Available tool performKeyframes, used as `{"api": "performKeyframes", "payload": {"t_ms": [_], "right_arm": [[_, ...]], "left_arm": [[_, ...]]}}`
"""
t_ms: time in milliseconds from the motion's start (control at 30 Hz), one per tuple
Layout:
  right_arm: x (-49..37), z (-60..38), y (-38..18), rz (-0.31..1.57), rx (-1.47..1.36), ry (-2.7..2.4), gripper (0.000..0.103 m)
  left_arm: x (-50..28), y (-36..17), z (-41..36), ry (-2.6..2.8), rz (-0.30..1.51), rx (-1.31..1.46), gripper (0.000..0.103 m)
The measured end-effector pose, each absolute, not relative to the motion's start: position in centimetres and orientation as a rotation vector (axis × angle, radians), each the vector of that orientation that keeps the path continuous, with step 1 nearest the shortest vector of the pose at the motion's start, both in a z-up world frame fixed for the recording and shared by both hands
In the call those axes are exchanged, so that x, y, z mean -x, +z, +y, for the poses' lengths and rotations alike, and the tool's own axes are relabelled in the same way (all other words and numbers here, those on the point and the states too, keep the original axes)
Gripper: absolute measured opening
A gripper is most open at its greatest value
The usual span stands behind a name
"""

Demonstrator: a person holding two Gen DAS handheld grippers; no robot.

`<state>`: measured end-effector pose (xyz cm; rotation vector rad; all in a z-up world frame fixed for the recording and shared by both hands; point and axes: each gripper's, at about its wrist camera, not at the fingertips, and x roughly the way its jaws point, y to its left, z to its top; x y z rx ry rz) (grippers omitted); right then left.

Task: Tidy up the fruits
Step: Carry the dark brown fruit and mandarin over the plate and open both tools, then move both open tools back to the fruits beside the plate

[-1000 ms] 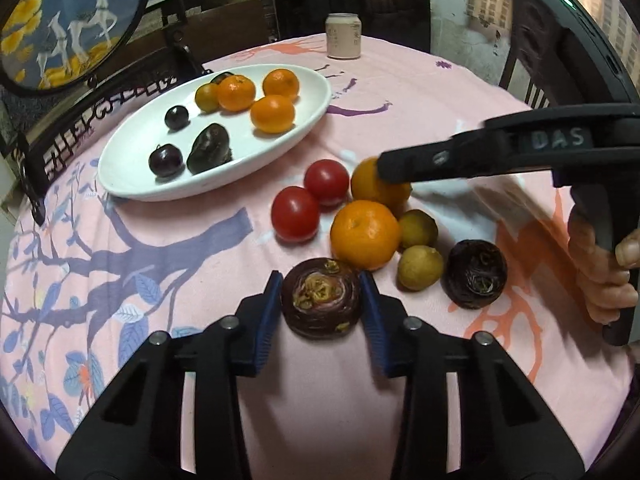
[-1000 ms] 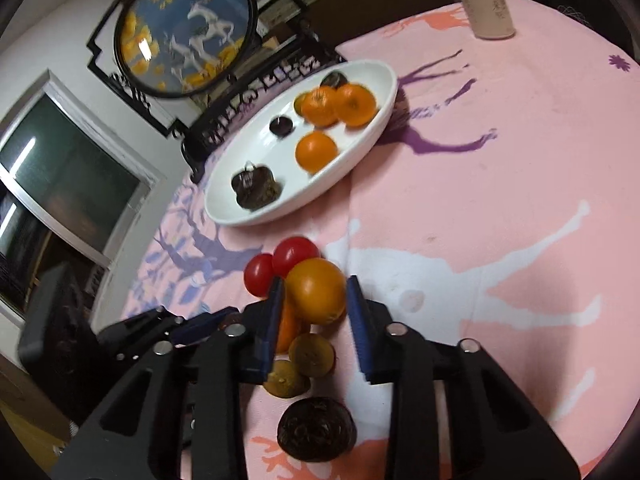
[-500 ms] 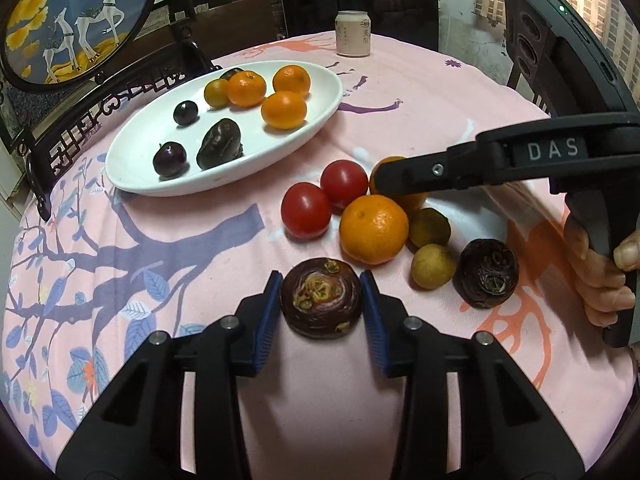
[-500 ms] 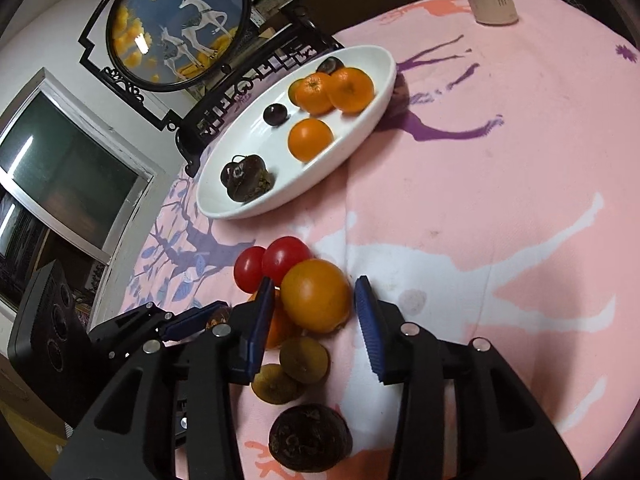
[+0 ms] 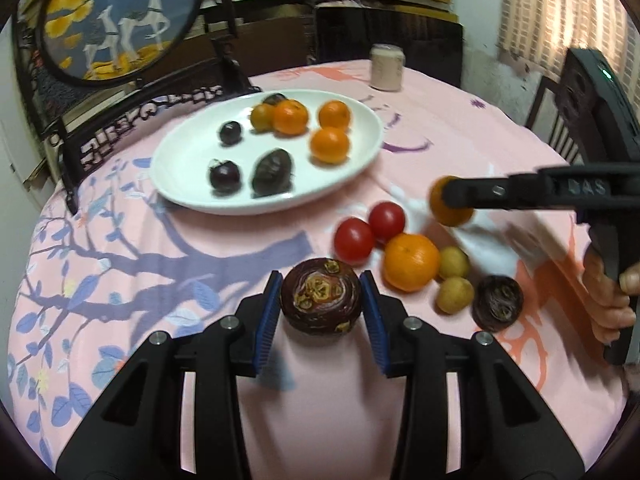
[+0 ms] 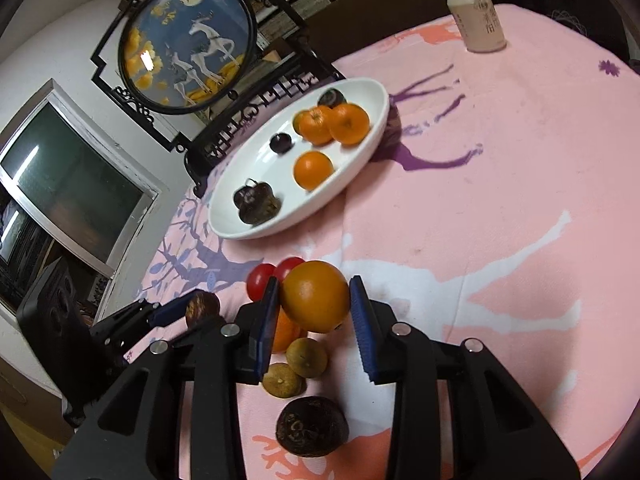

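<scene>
My left gripper (image 5: 320,300) is shut on a dark purple mangosteen (image 5: 320,298) and holds it above the pink cloth. My right gripper (image 6: 314,300) is shut on an orange (image 6: 316,296), lifted off the table; it shows from the side in the left wrist view (image 5: 452,200). A white oval plate (image 5: 192,160) holds three oranges, a yellow-green fruit and several dark fruits. On the cloth lie two tomatoes (image 5: 354,238), an orange (image 5: 412,262), two small yellow-green fruits (image 5: 454,294) and a second mangosteen (image 5: 498,304).
A round table with pink patterned cloth (image 5: 440,128). A drink can (image 5: 386,68) stands at the far side. A black-framed round deer screen (image 5: 108,16) stands behind the plate. A dark chair (image 5: 384,44) is beyond the table. A window (image 6: 72,184) is on the left wall.
Both grippers have risen with their fruit. The right gripper carried its orange up off the pile and away from the other fruits. The left gripper lifted the mangosteen and drew back.
</scene>
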<state>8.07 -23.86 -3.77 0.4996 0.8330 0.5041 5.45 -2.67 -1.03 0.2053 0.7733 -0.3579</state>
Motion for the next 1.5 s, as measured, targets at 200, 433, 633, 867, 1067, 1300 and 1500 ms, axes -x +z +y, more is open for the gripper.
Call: {"api": "performKeyframes", "payload": {"t_ms": [200,433,633,867,1067,1300,1500], "right_arm": [[-10.6,-23.2,-0.8,0.798,-0.471,0.507,0.036],[-16.1,-20.3,0.6,0.808,-0.419,0.515,0.036],[-19.9,-17.2,-0.2,0.835,-0.368,0.524,0.038],[-19.7,-17.9,0.1,0.789,-0.356,0.518,0.063],[-17.7,-19.3,1.0,0.766,-0.38,0.496,0.063],[-13.8,-20.0,0.8,0.757,-0.364,0.491,0.066],[-10.1,-21.4,-0.7,0.767,-0.377,0.459,0.079]], "left_arm": [[-8.6,1.6,-1.1,-0.301,0.741,-0.166,0.04],[-15.6,3.7,0.5,-0.247,0.738,-0.095,0.041],[-20.6,2.6,2.3,-0.204,0.777,0.004,0.051],[-20.9,0.9,2.6,-0.207,0.82,0.006,0.065],[-18.4,1.5,1.7,-0.189,0.768,-0.054,0.075],[-14.0,1.1,1.5,-0.146,0.743,-0.054,0.092],[-10.7,0.1,-0.2,-0.133,0.753,-0.132,0.096]]}}
